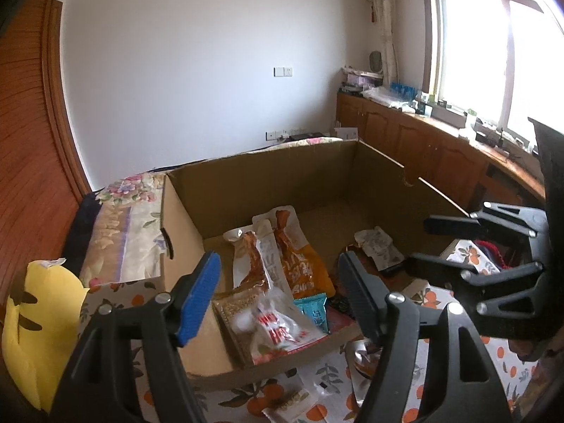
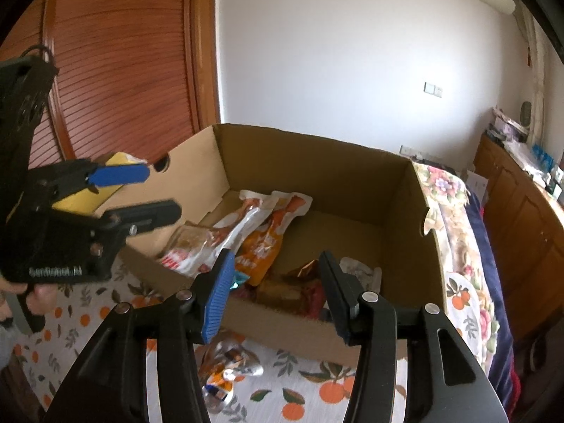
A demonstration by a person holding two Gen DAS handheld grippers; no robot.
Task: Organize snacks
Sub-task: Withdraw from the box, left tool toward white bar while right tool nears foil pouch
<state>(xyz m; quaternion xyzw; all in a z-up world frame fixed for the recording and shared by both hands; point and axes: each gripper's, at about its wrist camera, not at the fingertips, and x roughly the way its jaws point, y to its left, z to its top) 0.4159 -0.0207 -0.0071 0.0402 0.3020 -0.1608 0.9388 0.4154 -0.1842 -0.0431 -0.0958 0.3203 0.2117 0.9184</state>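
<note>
An open cardboard box (image 1: 268, 176) (image 2: 387, 194) stands on the orange-print tablecloth (image 1: 328, 380). Inside lie an orange snack bag (image 1: 299, 264) (image 2: 261, 246), a red-and-white packet (image 1: 278, 331) (image 2: 183, 257), a small teal packet (image 1: 315, 312) and a crumpled white wrapper (image 1: 379, 246). My left gripper (image 1: 278, 289) is open and empty, above the box's near edge. My right gripper (image 2: 278, 289) is open and empty, above the near wall; it also shows at the right of the left wrist view (image 1: 444, 243). A shiny foil packet (image 2: 225, 373) lies on the cloth in front of the box.
A yellow bag (image 1: 38, 320) sits left of the box. A small white packet (image 1: 292, 402) lies on the cloth near the front. A floral quilt (image 2: 454, 218) is beside the box. Wooden cabinets (image 1: 423, 148) run under the window; a slatted wooden door (image 2: 123, 53) stands behind.
</note>
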